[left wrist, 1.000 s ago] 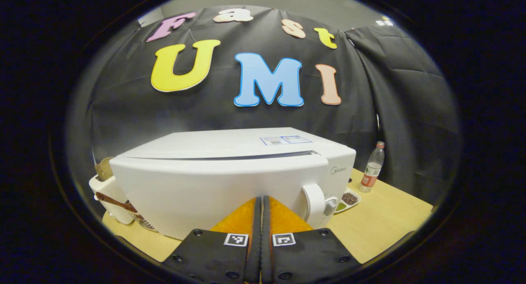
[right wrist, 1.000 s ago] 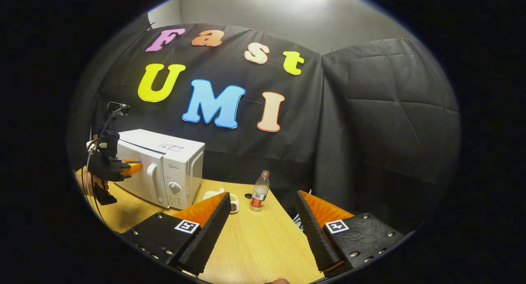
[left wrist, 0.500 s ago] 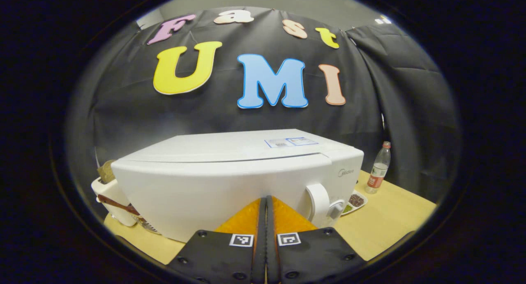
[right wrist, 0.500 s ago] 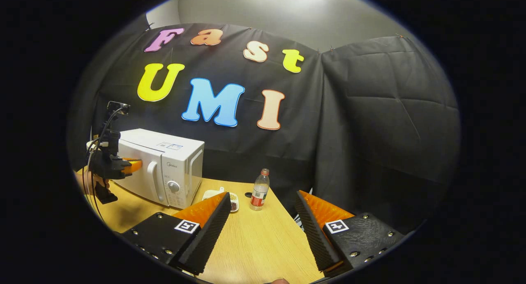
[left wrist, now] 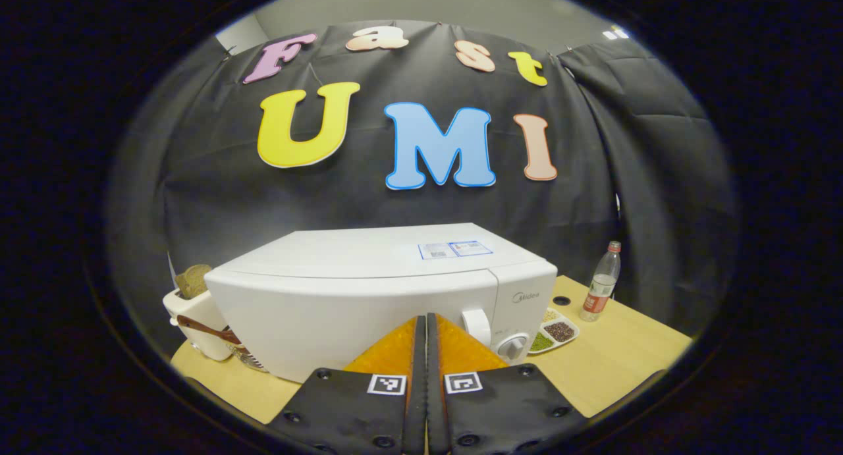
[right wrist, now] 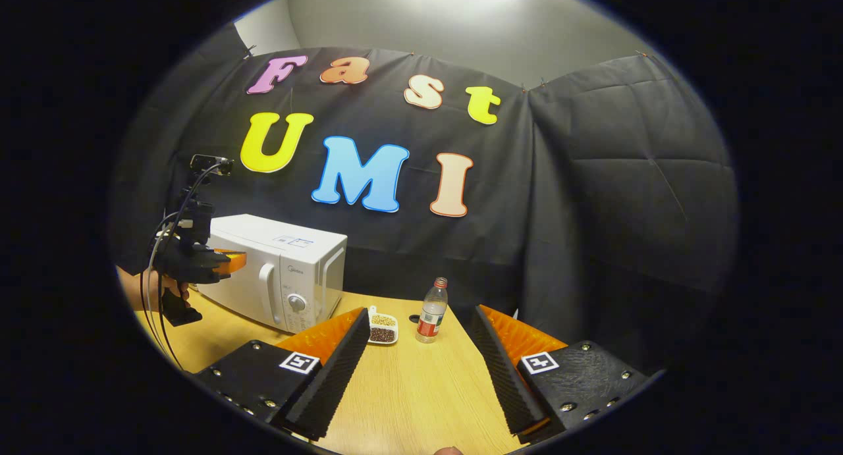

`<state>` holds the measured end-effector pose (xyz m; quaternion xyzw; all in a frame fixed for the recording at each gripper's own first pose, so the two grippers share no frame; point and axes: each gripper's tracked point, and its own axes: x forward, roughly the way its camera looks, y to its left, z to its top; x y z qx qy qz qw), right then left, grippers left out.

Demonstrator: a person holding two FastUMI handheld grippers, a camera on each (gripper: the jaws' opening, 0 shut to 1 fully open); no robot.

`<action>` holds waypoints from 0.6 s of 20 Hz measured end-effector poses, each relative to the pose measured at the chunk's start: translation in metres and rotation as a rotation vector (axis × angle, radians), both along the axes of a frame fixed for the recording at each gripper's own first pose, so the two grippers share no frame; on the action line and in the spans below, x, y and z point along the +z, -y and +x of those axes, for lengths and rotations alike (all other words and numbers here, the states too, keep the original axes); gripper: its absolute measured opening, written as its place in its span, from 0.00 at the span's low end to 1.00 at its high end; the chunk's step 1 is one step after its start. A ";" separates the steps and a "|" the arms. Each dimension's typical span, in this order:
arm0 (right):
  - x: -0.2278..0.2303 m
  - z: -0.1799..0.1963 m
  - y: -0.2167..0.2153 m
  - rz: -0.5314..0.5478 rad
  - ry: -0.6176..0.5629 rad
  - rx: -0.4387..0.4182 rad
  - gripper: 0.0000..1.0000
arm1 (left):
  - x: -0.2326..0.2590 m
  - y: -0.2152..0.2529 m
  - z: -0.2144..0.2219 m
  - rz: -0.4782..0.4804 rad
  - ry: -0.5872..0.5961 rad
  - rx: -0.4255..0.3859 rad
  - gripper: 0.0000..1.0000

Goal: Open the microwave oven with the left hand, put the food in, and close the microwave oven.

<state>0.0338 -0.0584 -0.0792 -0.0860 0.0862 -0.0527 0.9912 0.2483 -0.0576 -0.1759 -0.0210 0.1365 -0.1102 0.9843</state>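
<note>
Black cloth is backing a wooden bench (right wrist: 421, 389) where the microwave (left wrist: 369, 290) is sitting closed, left gripper (left wrist: 426, 333) clenched before its door; right gripper (right wrist: 418, 349), fingers spread, is waiting near the food dish (right wrist: 383, 328).

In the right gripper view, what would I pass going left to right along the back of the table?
The other tongs held in a hand → microwave → small dish of beans → water bottle.
</note>
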 end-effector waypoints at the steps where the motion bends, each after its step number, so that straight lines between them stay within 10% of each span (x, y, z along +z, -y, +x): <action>1: 0.002 -0.001 0.001 0.004 0.009 0.014 0.96 | 0.009 -0.002 -0.011 -0.005 0.005 0.017 0.07; 12: 0.009 -0.015 -0.012 0.082 0.068 0.126 0.96 | 0.109 -0.058 -0.128 0.002 0.119 0.162 0.07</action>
